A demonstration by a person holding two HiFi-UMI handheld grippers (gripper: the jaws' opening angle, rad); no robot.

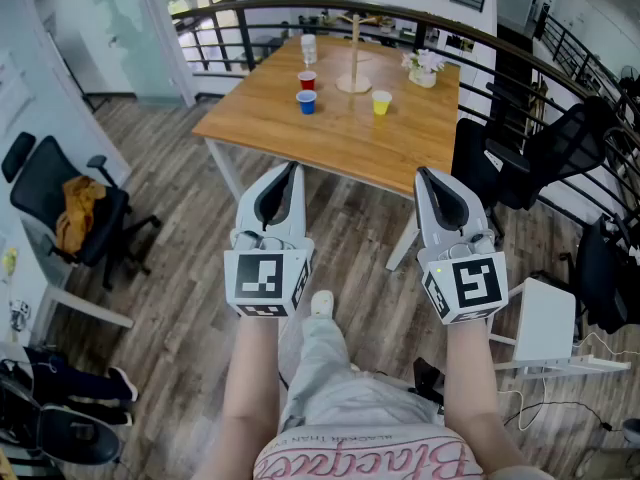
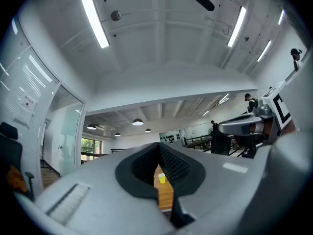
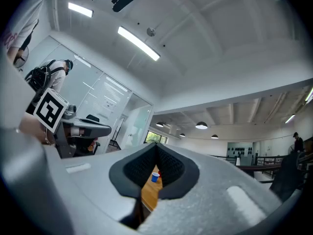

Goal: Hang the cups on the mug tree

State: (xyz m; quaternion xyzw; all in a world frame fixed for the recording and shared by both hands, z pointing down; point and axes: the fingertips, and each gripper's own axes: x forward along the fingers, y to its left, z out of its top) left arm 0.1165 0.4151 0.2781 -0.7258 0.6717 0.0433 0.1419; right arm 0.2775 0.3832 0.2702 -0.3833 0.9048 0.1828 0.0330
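L gripper [image 1: 291, 171] closed, nothing betw. jaws, held well short of table [image 1: 260, 118]. On table, far side: red cup [image 1: 307, 79] w/ blue cup [image 1: 307, 101] just in front, both upright; mug tree [image 1: 353, 53] upright near them; yellow cup [image 1: 381, 102] upright to its right, apart from base. R gripper [image 1: 424, 175] closed, nothing held, level w/ L gripper

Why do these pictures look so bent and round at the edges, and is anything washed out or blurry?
Head view: evenly lit and sharp, only a soft sheen on the table. Left gripper view: a fisheye circle with black corners; the ceiling light strip glares white. Right gripper view: same fisheye circle, its light strip blown out too.
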